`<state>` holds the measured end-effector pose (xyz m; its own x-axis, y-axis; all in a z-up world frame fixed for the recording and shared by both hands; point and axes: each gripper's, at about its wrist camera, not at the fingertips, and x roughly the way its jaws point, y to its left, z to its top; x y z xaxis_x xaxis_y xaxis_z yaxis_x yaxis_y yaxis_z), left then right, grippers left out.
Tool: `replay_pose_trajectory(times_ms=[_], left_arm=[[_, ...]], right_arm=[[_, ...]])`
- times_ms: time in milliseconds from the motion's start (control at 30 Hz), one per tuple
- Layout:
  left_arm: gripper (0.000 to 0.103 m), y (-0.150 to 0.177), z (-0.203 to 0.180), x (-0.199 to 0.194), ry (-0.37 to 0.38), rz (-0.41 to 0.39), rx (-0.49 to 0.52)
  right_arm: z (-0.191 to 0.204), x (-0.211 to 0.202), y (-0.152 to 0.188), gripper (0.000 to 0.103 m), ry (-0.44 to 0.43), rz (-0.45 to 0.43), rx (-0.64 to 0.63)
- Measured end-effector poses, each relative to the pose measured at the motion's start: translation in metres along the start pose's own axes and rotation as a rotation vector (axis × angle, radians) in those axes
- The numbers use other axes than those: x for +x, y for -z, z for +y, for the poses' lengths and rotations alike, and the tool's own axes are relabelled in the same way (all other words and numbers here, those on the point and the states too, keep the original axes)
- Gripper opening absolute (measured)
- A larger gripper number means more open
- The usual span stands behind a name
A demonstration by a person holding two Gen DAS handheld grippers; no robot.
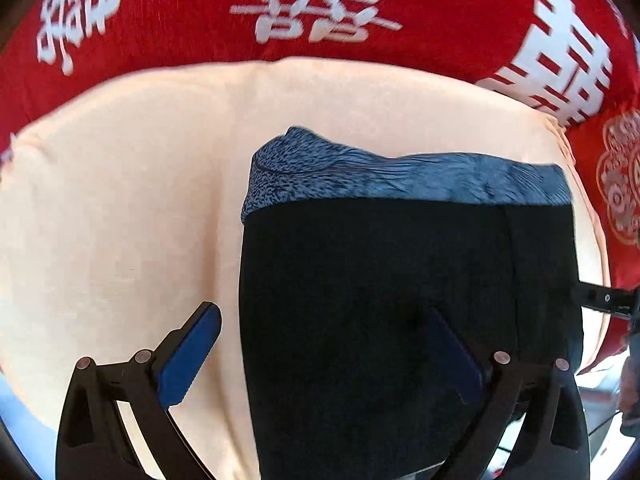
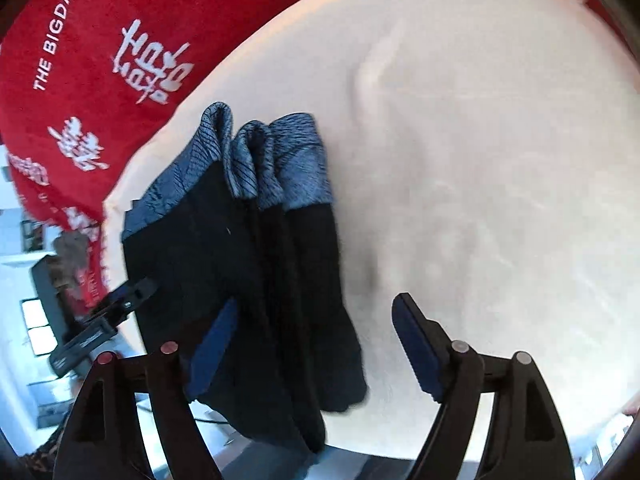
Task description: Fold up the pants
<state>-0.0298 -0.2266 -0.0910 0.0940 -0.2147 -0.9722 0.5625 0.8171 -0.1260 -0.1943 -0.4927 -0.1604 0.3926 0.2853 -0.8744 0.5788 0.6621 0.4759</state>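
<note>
The folded black pants with a blue-grey patterned band lie on a peach cloth. My left gripper hovers open over the pants' left edge. Its left pad is above the cloth and its right pad above the black fabric. In the right wrist view the pants show as a narrow stack, with the band at the far end. My right gripper stands open astride their right edge, gripping nothing. The near end of the pants hangs past the cloth's edge.
A red blanket with white characters lies beyond the peach cloth. The other gripper's black tip pokes in at the right edge of the left wrist view and at the left of the right wrist view. Bright room floor shows past the near edge.
</note>
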Motion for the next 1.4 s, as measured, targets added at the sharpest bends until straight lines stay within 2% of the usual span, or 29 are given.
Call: replay_pose_trajectory(times_ms=[33, 67, 133, 200, 233, 333, 500, 633, 767, 900, 1067, 1400], left_arm=[[0.102, 0.003, -0.001, -0.007, -0.011, -0.02, 0.002], [0.102, 0.008, -0.003, -0.019, -0.035, -0.056, 0.0], [0.102, 0.013, -0.005, -0.037, -0.072, -0.1, -0.009], [0.102, 0.018, -0.007, -0.054, -0.105, -0.12, -0.027], [0.102, 0.02, -0.006, -0.06, -0.096, -0.119, -0.028], [0.102, 0.024, -0.008, -0.073, -0.053, -0.066, -0.039], [0.102, 0.036, -0.023, -0.104, -0.135, -0.051, 0.049], [0.102, 0.049, -0.029, -0.123, -0.11, 0.0, 0.087], [0.102, 0.063, -0.037, -0.141, -0.136, 0.033, 0.137], [0.102, 0.073, -0.039, -0.158, -0.159, 0.062, 0.144], [0.102, 0.076, -0.035, -0.178, -0.166, 0.05, 0.121], [0.102, 0.069, -0.032, -0.198, -0.181, 0.014, 0.071]], right_arm=[[0.001, -0.005, 0.006, 0.087, 0.036, -0.014, -0.003], [0.002, -0.01, 0.012, 0.095, 0.078, -0.028, -0.012], [0.003, -0.019, 0.025, 0.103, 0.133, -0.049, -0.029], [0.007, -0.027, 0.039, 0.103, 0.167, -0.061, -0.038], [0.007, -0.031, 0.044, 0.103, 0.177, -0.064, -0.039], [0.018, -0.042, 0.063, 0.103, 0.193, -0.058, -0.057], [0.052, -0.055, 0.095, 0.103, 0.217, -0.023, -0.121], [0.07, -0.064, 0.116, 0.103, 0.213, 0.003, -0.083], [0.085, -0.078, 0.134, 0.103, 0.215, 0.008, -0.054], [0.103, -0.092, 0.146, 0.103, 0.226, 0.001, -0.06], [0.121, -0.107, 0.151, 0.103, 0.24, -0.014, -0.086], [0.157, -0.124, 0.138, 0.103, 0.265, -0.05, -0.144]])
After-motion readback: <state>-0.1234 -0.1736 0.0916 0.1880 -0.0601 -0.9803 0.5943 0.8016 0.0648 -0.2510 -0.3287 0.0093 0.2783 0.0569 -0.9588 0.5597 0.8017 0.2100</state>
